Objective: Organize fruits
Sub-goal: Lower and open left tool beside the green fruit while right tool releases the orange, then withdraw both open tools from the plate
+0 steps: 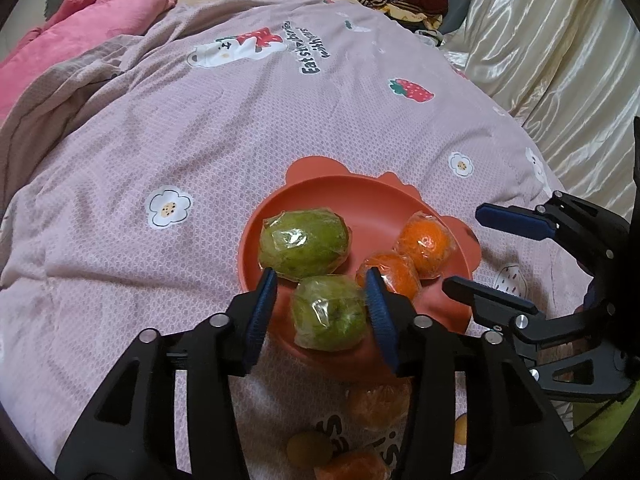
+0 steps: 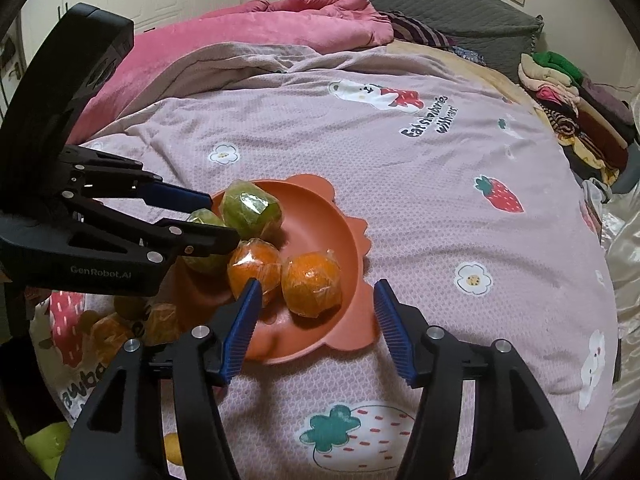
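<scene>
A terracotta plate (image 1: 320, 188) (image 2: 352, 248) lies on the bed with film-wrapped fruit in it. In the left wrist view my left gripper (image 1: 320, 274) stands open around the nearer green fruit (image 1: 328, 316), which rests on the plate. Its left pad is clear of the fruit. A larger green fruit (image 1: 304, 244) (image 2: 250, 210) lies just beyond. My right gripper (image 2: 318, 284) (image 1: 466, 248) is open too, straddling one orange (image 2: 312, 284) (image 1: 426, 242) without touching it. A second orange (image 2: 256, 264) (image 1: 394, 272) lies beside that one. My left gripper (image 2: 222, 218) reaches in from the left.
Loose wrapped fruits (image 1: 380, 404) (image 2: 108, 332) lie on the pink printed bedspread (image 1: 200, 140) in front of the plate. A pink blanket (image 2: 260, 28) is bunched at the far side. Folded clothes (image 2: 580, 112) are stacked at the bed's right, and cream satin fabric (image 1: 540, 40) runs along that edge.
</scene>
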`<state>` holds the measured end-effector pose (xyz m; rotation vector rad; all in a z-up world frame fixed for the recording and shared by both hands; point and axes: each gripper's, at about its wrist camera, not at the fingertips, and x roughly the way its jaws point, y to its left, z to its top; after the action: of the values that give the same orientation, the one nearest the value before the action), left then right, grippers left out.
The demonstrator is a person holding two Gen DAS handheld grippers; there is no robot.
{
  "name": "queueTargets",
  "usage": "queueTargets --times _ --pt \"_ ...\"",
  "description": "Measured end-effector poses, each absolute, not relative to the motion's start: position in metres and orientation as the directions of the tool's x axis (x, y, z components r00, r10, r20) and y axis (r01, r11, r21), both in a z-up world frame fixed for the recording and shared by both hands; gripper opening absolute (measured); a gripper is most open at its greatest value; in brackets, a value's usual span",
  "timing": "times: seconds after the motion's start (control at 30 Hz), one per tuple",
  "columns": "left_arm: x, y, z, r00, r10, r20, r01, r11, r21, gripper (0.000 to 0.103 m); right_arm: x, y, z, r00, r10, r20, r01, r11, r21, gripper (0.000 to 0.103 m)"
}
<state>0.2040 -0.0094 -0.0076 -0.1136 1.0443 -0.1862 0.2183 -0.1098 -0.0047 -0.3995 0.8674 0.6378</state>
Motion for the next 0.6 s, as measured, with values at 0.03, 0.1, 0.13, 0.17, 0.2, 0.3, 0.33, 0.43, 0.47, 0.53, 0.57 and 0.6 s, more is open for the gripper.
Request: queueTargets --times 0.03,0.1,0.13,0.17,0.2,0.3,0.33,0.43,0.47,0.53,0.57,0.6 --pt "0.204 -0.009 -0.007 0.49 -0.207 -0.847 0.099 0.978 -0.182 0.038 0.218 -0.111 -0.005 0.482 0.352 -0.802 -0.66 0.748 -0.069 0.057" --pt "0.203 -0.009 -0.006 0.493 -0.207 -0.845 0.097 0.978 -0.183 0.038 0.216 -0.112 -0.005 0.482 0.352 -0.802 -0.657 0.751 -0.065 0.059" --pt "0.203 -0.009 -0.006 0.494 -0.206 -0.845 0.096 0.978 -0.183 0.039 0.216 -0.113 -0.005 0.483 0.351 -0.802 -0.653 0.755 -0.063 0.062" --pt "0.203 -0.009 -0.005 0.495 -0.204 -0.845 0.094 0.979 -0.181 0.04 0.215 -0.114 -0.005 0.483 0.352 -0.802 -0.652 0.756 -0.061 0.063" --pt "0.203 -0.008 -0.004 0.495 -0.203 -0.845 0.093 0.979 -0.182 0.041 0.214 -0.115 -0.004 0.483 0.353 -0.802 -0.65 0.757 -0.059 0.063" --pt "0.202 -0.008 -0.003 0.499 -0.196 -0.844 0.087 0.98 -0.176 0.045 0.212 -0.116 -0.004 0.485 0.35 -0.801 -0.646 0.761 -0.059 0.064" --pt "0.201 -0.007 -0.002 0.502 -0.194 -0.843 0.086 0.981 -0.175 0.047 0.212 -0.116 -0.004 0.486 0.35 -0.801 -0.644 0.763 -0.057 0.067" --pt "0.199 -0.007 0.002 0.509 -0.194 -0.839 0.083 0.981 -0.176 0.051 0.21 -0.118 -0.003 0.487 0.353 -0.799 -0.638 0.769 -0.048 0.07" --pt "0.198 -0.007 0.003 0.513 -0.19 -0.837 0.081 0.982 -0.173 0.053 0.21 -0.118 -0.003 0.486 0.355 -0.798 -0.637 0.77 -0.046 0.071" --pt "0.197 -0.006 0.005 0.518 -0.186 -0.835 0.079 0.982 -0.169 0.055 0.208 -0.119 -0.001 0.491 0.355 -0.796 -0.634 0.772 -0.046 0.073" --pt "0.196 -0.006 0.006 0.522 -0.184 -0.833 0.077 0.983 -0.168 0.056 0.208 -0.12 -0.001 0.492 0.356 -0.795 -0.633 0.773 -0.045 0.074" --pt "0.196 -0.006 0.007 0.523 -0.183 -0.832 0.076 0.983 -0.168 0.059 0.207 -0.121 0.0 0.494 0.356 -0.793 -0.629 0.776 -0.044 0.075"
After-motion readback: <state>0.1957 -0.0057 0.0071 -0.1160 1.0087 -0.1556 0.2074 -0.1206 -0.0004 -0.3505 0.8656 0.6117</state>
